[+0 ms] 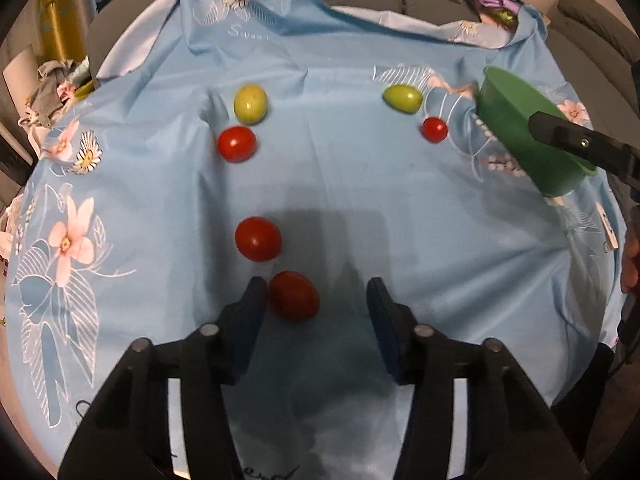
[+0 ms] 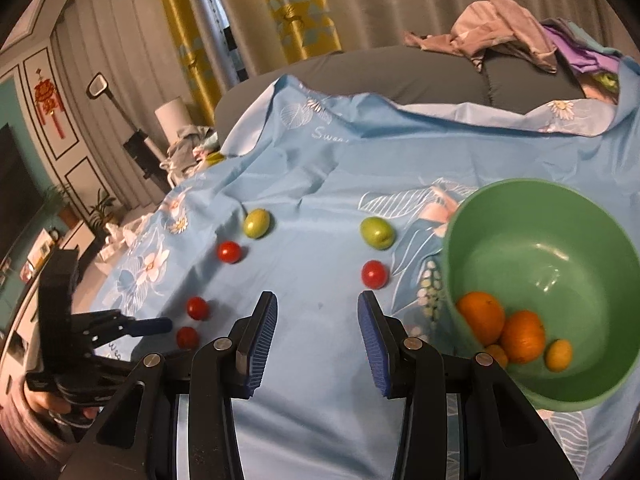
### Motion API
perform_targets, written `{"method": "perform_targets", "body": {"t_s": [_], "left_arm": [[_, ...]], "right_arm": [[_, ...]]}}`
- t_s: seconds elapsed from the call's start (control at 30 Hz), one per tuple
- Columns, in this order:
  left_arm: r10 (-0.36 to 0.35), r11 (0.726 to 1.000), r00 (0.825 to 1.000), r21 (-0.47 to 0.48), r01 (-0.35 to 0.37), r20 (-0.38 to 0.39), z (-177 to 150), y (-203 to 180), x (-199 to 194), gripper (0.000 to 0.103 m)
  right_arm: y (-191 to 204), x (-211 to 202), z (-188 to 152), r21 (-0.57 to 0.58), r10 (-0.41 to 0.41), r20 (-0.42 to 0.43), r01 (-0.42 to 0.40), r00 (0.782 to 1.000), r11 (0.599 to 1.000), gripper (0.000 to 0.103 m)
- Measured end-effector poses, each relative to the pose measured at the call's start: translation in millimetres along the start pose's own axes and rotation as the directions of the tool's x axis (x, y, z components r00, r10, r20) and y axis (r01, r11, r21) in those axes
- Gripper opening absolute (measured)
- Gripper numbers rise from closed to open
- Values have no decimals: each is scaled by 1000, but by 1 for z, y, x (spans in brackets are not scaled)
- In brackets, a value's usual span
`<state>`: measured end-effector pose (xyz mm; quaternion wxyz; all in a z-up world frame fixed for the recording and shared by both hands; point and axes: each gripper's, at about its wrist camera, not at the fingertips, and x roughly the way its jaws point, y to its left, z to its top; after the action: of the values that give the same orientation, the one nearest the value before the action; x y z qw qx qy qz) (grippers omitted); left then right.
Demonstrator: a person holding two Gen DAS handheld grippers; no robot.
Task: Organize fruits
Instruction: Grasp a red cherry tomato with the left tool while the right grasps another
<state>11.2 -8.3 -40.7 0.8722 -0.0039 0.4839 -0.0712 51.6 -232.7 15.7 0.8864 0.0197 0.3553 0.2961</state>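
Left tool (image 1: 318, 292) hovers low over the blue cloth (image 1: 340, 184), fingers wide apart, a red tomato (image 1: 294, 296) just inside its left finger; right tool (image 2: 318, 306) gapes empty beside the green bowl (image 2: 560, 240)

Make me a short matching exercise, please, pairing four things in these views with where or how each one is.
Things:
1. bowl
2. oranges
3. nearest tomato
4. left gripper

States:
A. open, fingers apart
B. on the cloth, between the left gripper's fingers
C. green, tilted, at the right of the cloth
D. inside the bowl

Pairs: 1-C, 2-D, 3-B, 4-A
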Motion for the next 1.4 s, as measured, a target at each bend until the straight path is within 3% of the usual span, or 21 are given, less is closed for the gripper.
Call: {"method": "perform_targets", "body": {"t_s": [0.1,0.23,0.43,0.57,0.77,1.0,1.37,1.4], "left_arm": [[13,1000,1000,-12,-13,-15,2,4,7,46],[5,1000,999,-28,-6,-37,1,8,14,26],[-16,999,1000,-47,16,2,0,14,10,27],[-26,995,995,-91,34,97,3,29,-17,27],[-2,988,983,-152,30,182,6,61,-51,27],[9,983,980,-181,27,198,-5,79,-58,27],[-8,975,982,-218,49,188,-13,99,-54,28],[-9,974,982,-220,50,186,-14,99,-53,28]], "right_arm": [[7,10,-2,-17,11,-27,-12,1000,1000,43],[14,18,-4,-37,21,-49,-22,999,999,43],[20,29,-8,-31,51,-75,-53,996,998,43],[33,46,-13,-36,106,-112,-111,988,993,43],[75,82,-15,-52,233,-191,-247,954,968,43],[113,126,-11,-100,226,-280,-263,933,960,43],[135,158,-6,-170,134,-338,-200,931,965,42],[137,159,-5,-183,114,-340,-184,934,966,37]]}}
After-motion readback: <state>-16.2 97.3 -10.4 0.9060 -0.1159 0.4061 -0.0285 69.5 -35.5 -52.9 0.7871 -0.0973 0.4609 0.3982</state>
